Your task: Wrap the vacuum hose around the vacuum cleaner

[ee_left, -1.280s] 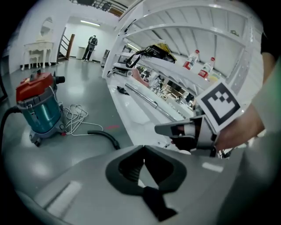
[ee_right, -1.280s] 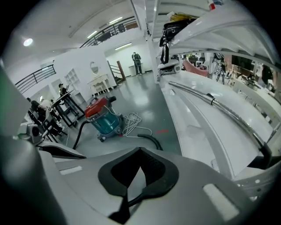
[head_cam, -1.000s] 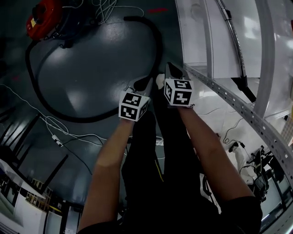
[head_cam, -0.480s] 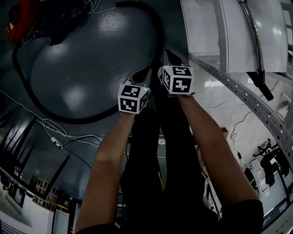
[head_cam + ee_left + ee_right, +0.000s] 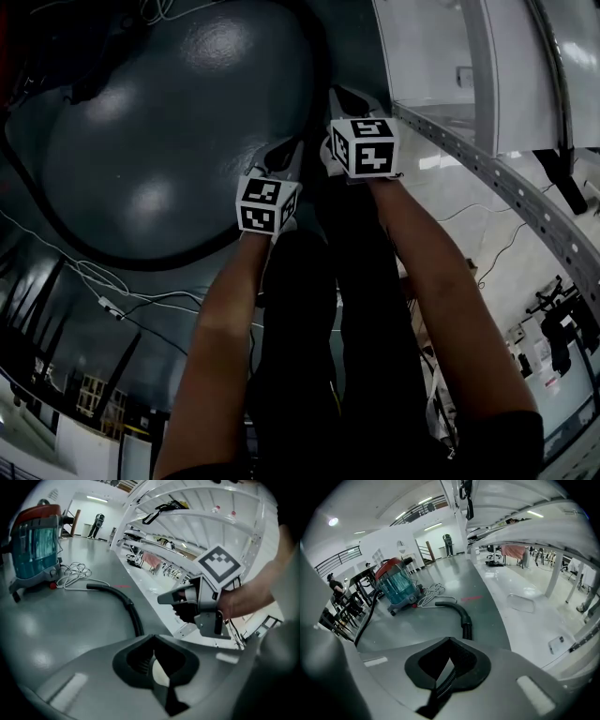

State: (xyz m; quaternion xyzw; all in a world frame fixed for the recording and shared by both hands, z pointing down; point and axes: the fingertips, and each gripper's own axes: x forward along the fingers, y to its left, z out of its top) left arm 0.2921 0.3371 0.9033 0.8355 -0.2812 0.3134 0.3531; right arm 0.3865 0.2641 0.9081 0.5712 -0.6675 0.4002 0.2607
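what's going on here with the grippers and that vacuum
A person holds a two-jaw gripper in each hand above a grey floor. The left gripper and the right gripper are both shut and hold nothing. The black vacuum hose lies loose in a curve on the floor ahead of them, not yet wrapped. The vacuum cleaner, with a red top and a teal tank, stands farther off, a white cable piled beside it.

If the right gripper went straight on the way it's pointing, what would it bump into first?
Most likely the black vacuum hose lying on the grey floor. It sits straight ahead of the right gripper, whose jaws are shut, though how far off is hard to tell.
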